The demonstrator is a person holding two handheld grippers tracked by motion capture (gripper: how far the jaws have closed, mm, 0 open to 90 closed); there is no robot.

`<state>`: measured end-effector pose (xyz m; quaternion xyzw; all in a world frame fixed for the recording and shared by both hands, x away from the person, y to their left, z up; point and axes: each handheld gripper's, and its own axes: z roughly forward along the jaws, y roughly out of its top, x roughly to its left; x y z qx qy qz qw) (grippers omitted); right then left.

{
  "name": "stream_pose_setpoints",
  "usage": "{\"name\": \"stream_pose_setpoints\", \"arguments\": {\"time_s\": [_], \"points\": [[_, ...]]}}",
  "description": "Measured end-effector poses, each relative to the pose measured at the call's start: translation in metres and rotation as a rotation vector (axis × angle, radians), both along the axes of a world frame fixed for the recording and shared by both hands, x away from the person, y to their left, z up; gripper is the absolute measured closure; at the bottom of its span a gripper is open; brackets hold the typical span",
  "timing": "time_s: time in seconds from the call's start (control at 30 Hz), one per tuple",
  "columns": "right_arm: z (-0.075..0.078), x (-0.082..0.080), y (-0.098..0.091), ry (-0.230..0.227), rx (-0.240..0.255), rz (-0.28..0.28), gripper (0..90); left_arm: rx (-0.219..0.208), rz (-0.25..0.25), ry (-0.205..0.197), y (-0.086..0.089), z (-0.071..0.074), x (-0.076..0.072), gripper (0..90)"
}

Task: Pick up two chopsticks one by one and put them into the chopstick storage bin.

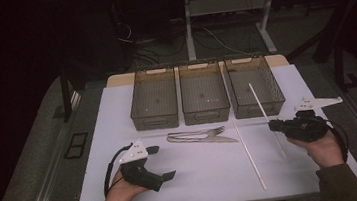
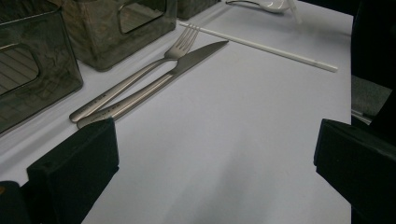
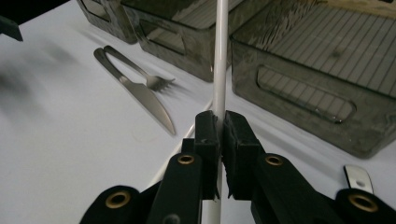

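Right gripper (image 1: 273,127) clamped on white chopstick (image 1: 263,109), jaws pinched tight around shaft partway along. Stick off table, long axis slanting up and away from jaws; far tip already over right bin (image 1: 274,90), near end hanging back toward person. Bin directly ahead of right hand, so likely drop-in there. Second chopstick (image 1: 249,156) flat on white mat (image 1: 199,173), just left. Left gripper (image 1: 157,162) idle, jaws apart, empty. Fork (image 2: 140,77), knife (image 2: 154,84) side by side before middle bin (image 1: 206,112).

Left gripper (image 1: 164,162) low over the tabletop (image 1: 204,173), fingers (image 2: 74,168) spread wide with nothing between them, hand (image 1: 125,189) cupped beneath; right gripper (image 1: 272,126) raised, fingers (image 3: 208,135) clamped together, hand (image 1: 325,148) wrapped around its body, forearm entering from below
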<state>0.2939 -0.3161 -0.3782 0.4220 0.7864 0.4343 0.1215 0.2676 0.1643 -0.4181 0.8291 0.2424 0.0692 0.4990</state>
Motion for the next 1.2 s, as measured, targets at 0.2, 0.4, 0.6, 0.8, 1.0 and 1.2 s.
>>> {"name": "stream_pose_setpoints", "arguments": {"time_s": [0.2,0.4,0.6,0.8,1.0,1.2], "points": [[0.009,0.014,0.011,-0.022,0.016,0.013,84.2,-0.014,0.008,0.009,-0.001,0.0,0.003,0.0],[0.018,0.03,0.029,-0.038,0.021,0.04,84.2,-0.014,0.016,-0.002,0.0,0.001,0.004,0.0],[0.019,0.049,0.052,-0.037,0.013,0.072,84.2,-0.012,0.011,-0.023,-0.002,-0.003,0.004,0.0],[0.026,0.068,0.075,-0.028,0.012,0.094,84.2,0.001,0.004,-0.032,-0.004,-0.005,0.004,0.0],[0.041,0.085,0.098,-0.041,0.014,0.11,84.2,-0.009,0.005,-0.031,-0.003,-0.004,0.004,0.0],[0.059,0.1,0.119,-0.049,0.036,0.126,84.2,-0.015,0.0,-0.033,-0.003,-0.004,0.003,0.0]]}}
